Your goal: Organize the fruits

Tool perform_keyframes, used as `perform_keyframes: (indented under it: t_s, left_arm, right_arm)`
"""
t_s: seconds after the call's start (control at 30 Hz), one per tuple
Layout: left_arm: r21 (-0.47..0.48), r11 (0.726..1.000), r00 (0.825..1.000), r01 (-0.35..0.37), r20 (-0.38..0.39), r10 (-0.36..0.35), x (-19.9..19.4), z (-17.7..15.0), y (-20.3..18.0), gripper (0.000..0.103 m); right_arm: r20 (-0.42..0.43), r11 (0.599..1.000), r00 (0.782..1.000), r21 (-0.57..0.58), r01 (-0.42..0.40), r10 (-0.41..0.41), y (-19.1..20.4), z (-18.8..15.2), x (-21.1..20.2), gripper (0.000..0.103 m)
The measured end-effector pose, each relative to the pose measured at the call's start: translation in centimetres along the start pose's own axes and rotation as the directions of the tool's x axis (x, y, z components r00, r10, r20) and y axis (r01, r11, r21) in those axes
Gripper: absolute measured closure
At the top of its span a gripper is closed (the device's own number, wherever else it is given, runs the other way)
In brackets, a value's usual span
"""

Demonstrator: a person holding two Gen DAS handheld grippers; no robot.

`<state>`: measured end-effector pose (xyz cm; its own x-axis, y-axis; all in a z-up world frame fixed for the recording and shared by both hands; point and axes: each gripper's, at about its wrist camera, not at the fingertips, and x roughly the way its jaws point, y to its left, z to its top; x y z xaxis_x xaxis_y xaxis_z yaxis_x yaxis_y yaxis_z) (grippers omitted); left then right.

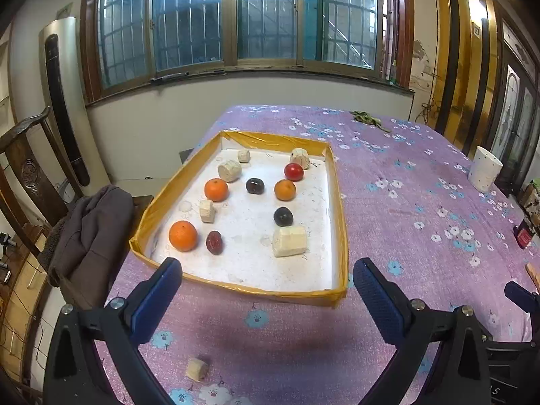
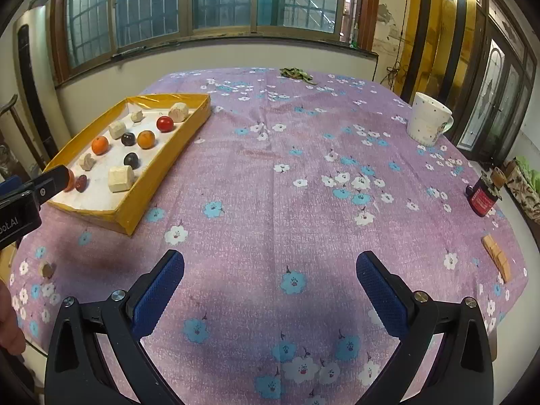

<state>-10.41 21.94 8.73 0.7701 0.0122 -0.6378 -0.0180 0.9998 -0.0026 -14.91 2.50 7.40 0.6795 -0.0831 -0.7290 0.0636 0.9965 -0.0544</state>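
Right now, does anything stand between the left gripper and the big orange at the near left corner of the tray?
Only the tray's near wall. The left gripper hovers open just short of it, and the big orange sits behind that wall, with a dark red fruit beside it. Coming from above, nothing visible blocks it.

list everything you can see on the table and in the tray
tray: 1, yellow rim, white floor, table's left
oranges: 3, orange, in tray
red round fruit: 1, tray's far end
dark round fruits: 2, mid tray
red date: 1, beside nearest orange
pale chunks: 5 in tray, 1 on cloth
tablecloth: 1, purple, floral
mug: 1, white, far right
red can: 1, right edge
wooden block: 1, tan, right edge
left gripper: fingers blue, open
right gripper: fingers blue, open
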Motion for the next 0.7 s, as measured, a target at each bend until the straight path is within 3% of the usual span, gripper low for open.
perform_keyframes:
  t_s: [0.4, 0.7]
  left_arm:
    - [0.004, 0.999, 0.999, 0.032, 0.038, -0.032, -0.7, 0.29, 0.21, 0.001]
    - [0.005, 1.0, 1.0, 0.024, -0.018, -0.024, 0.17, 0.41, 0.43, 0.001]
  right_arm:
    - [-0.009, 1.0, 1.0, 0.004, -0.006, 0.006, 0.1, -0.04, -0.12, 0.0]
    - [-0.012, 1.0, 1.0, -0.007, -0.013, 0.012, 0.68, -0.03, -0.15, 0.0]
